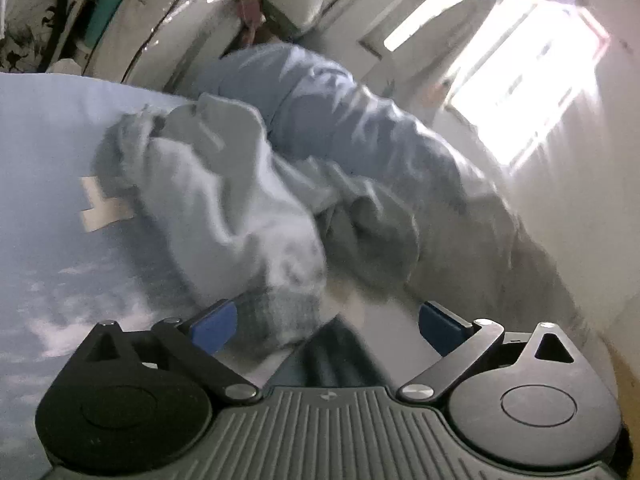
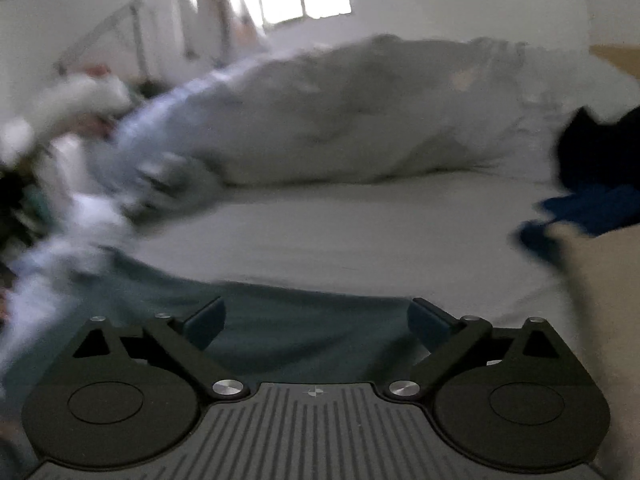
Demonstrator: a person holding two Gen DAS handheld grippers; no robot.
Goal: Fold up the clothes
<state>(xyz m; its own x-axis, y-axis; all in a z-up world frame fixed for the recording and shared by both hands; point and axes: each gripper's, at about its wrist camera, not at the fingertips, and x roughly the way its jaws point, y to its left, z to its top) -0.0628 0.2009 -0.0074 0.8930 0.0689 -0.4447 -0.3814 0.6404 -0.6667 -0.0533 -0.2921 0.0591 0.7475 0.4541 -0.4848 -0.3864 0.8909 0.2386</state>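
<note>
A white-sheeted bed (image 2: 340, 232) is seen beneath a rumpled duvet (image 2: 340, 120); a teal garment (image 2: 288, 332) is spread at its near edge, between the released, wide-spread right gripper (image 2: 316, 322), while pale grey clothing (image 1: 224, 208) is heaped before the equally unclenched left gripper (image 1: 326, 326)

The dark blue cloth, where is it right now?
In the right wrist view, the dark blue cloth lies at the far right edge of the white bed sheet, below a black garment and right of the big rumpled white duvet.
</note>
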